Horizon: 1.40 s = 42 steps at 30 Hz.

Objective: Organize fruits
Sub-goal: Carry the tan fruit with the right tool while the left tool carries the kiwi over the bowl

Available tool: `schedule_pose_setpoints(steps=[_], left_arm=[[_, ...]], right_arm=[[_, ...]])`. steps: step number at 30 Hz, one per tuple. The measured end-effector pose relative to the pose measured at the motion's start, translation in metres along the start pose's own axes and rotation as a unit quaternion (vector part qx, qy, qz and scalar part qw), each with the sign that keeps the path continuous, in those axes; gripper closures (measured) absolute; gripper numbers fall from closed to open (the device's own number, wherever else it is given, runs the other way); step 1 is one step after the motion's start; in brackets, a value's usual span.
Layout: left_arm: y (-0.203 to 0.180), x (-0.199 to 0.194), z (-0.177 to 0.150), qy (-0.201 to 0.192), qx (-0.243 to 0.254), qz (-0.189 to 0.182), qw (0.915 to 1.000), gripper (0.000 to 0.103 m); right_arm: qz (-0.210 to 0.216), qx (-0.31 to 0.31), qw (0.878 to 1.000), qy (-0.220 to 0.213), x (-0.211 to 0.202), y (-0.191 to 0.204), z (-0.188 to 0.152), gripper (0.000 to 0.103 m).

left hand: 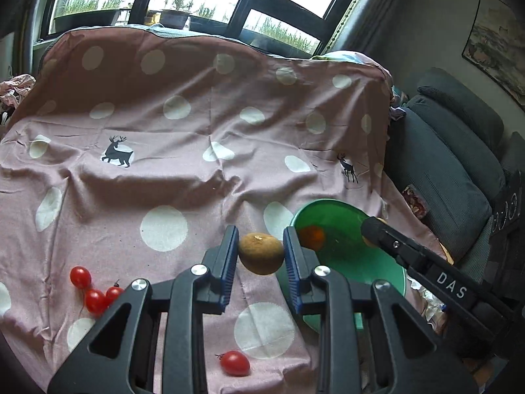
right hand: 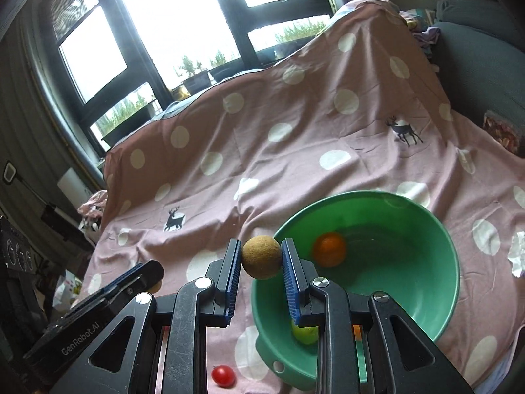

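The wrinkled pink cotton-like cloth with pale dots [left hand: 183, 177] looks matt and soft, while the round green plastic bowl [right hand: 410, 272] on it is smooth with a dull sheen. Both black plastic tongs, left [left hand: 261, 252] and right [right hand: 261, 256], have ribbed blue pads and shiny metal rivets, each clamping a matt, rough-skinned brown fruit [left hand: 261, 253] [right hand: 262, 256]. The small red cherry tomatoes [left hand: 95, 290] are glossy and smooth.

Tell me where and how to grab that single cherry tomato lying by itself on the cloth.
Grip the lone cherry tomato across its short middle, coming from above. It lies on its side on the pink cloth, stem toward the left, clear of the other fruit, so the jaws probably fit either side of the narrow width.
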<state>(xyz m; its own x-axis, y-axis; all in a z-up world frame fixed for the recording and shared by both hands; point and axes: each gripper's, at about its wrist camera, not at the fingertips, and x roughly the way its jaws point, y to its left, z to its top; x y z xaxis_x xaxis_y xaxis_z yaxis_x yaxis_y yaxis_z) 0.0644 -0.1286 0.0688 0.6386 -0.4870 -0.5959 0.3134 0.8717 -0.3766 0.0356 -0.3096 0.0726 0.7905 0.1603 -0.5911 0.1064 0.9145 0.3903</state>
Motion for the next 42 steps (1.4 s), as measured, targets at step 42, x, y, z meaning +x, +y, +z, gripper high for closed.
schedule_pose_setpoints(steps=[42], left_arm=[[-0.059, 0.081, -0.042, 0.090, 0.032, -0.133, 0.9865, 0.076]], right_arm=[[-0.091, 0.011, 0.992, 0.089, 0.034, -0.053, -0.006, 0.076]])
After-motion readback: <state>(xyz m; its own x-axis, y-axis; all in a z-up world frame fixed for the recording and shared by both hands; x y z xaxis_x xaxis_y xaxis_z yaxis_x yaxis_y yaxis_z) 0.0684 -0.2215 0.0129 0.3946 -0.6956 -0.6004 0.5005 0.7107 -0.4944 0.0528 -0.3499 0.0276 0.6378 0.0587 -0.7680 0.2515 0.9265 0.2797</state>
